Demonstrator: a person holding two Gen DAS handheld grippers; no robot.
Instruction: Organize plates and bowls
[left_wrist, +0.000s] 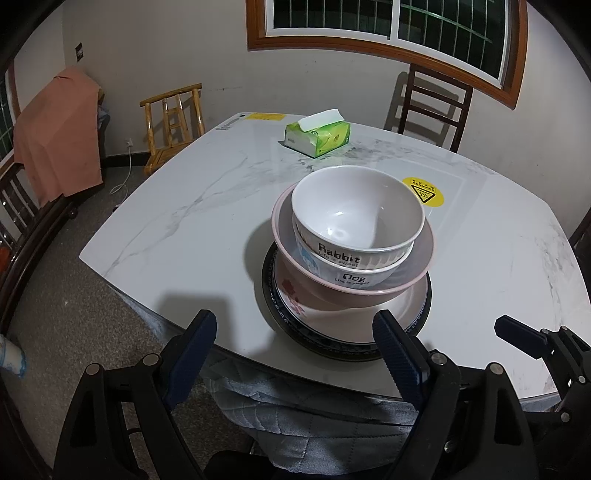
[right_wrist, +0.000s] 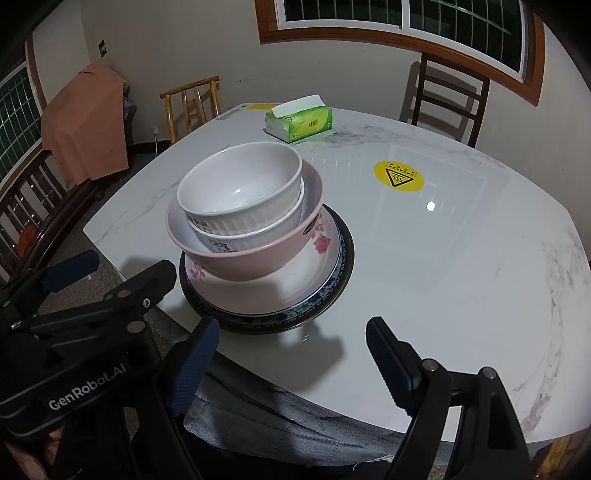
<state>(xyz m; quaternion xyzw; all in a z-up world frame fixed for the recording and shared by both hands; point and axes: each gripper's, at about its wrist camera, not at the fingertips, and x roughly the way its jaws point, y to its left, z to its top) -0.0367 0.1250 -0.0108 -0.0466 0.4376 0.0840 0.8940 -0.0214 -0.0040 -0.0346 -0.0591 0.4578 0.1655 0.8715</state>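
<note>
One stack stands on the marble table (left_wrist: 184, 221). A white "Rabbit" bowl (left_wrist: 356, 218) (right_wrist: 240, 188) sits in a white "Dog" bowl (left_wrist: 351, 275) (right_wrist: 251, 234), and both rest in a pink bowl (left_wrist: 325, 291) (right_wrist: 243, 258). Under them lies a flowered white plate (left_wrist: 332, 321) (right_wrist: 288, 284) on a dark-rimmed plate (left_wrist: 332, 350) (right_wrist: 332, 295). My left gripper (left_wrist: 295, 332) is open, low at the table's near edge in front of the stack. The right gripper (right_wrist: 291, 339) is also open and empty, just right of the stack. Each gripper shows in the other's view.
A green tissue pack (left_wrist: 317, 136) (right_wrist: 299, 120) lies at the far side of the table. A yellow warning sticker (left_wrist: 424, 192) (right_wrist: 398, 176) marks the top. Chairs (left_wrist: 432, 107) (left_wrist: 173, 122) stand around. Grey quilted fabric (left_wrist: 314, 417) lies below the near edge.
</note>
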